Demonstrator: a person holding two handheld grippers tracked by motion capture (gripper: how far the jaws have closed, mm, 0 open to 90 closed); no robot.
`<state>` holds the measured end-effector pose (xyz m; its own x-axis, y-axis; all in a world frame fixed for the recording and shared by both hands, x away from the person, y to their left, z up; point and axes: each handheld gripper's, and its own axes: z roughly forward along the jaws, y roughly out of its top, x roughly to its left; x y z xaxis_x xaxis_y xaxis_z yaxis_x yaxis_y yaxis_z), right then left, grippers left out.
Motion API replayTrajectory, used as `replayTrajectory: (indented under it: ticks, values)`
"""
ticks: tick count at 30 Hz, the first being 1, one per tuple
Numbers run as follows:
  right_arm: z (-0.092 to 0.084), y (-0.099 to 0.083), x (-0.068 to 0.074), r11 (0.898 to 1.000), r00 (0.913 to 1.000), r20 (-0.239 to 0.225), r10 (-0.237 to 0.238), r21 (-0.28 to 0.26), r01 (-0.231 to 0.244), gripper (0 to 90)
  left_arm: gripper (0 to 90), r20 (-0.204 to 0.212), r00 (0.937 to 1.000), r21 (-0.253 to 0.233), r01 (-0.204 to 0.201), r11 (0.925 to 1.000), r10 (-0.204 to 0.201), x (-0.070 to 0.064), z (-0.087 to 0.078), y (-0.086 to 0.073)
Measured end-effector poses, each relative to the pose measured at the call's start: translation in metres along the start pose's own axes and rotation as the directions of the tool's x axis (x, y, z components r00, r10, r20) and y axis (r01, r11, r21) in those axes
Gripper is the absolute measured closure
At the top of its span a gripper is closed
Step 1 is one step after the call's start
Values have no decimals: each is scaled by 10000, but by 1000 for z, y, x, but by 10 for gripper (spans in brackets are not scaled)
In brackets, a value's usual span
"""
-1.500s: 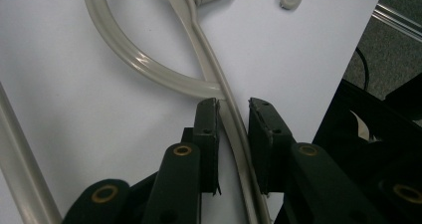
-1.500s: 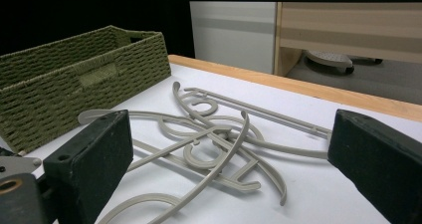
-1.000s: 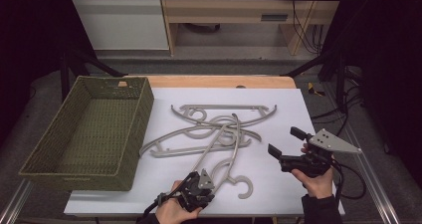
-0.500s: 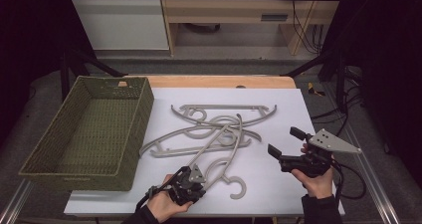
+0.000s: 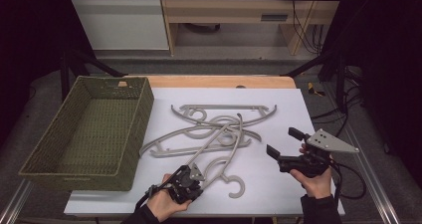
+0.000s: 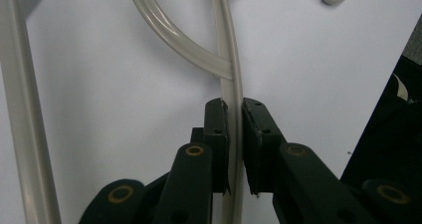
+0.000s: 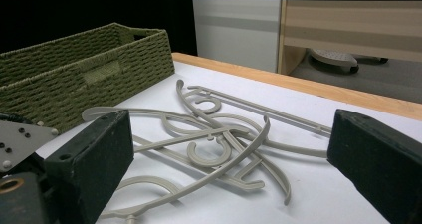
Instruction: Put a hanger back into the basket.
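A white bench with a wooden far edge stands in a dark room, pale cabinets behind it. In the high view a green woven basket sits at the left edge with nothing in it, and a pile of grey hangers lies mid-bench; bare white surface lies around the pile on the right and far sides. The left gripper, near the front edge, has just been closing, and its fingers are clamped on the nearest hanger. The right gripper hovers right of the pile, fingers apart.

In the left gripper view the fingers pinch the hanger's thin bar.

In the right gripper view the wide-spread fingers frame the pile and the basket's wall.
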<state>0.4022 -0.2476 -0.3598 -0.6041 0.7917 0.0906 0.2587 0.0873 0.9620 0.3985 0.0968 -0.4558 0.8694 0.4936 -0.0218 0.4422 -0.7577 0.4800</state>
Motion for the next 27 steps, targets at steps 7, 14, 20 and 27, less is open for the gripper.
replayTrajectory:
  ticks: [7, 14, 20, 27]
  values:
    - [-1, 0, -1, 10000, 10000, -6, 36, -25, -36, 45, 820, 44, 9995, -628, -309, 9975, 313, 1, -8, -1]
    - [0, 0, -1, 10000, 10000, -26, 0, -12, 0, 46, 822, 163, 9991, -804, -378, 9960, 392, 1, -11, -1]
    - [0, 0, 0, 10000, 10000, -54, 21, 23, -21, 47, 821, -98, 9985, -894, -536, 9945, 530, 2, -11, -1]
    - [0, 0, -1, 10000, 10000, -35, 28, -13, -28, 48, 822, -259, 9982, -1718, -570, 9835, 533, 3, -36, 0]
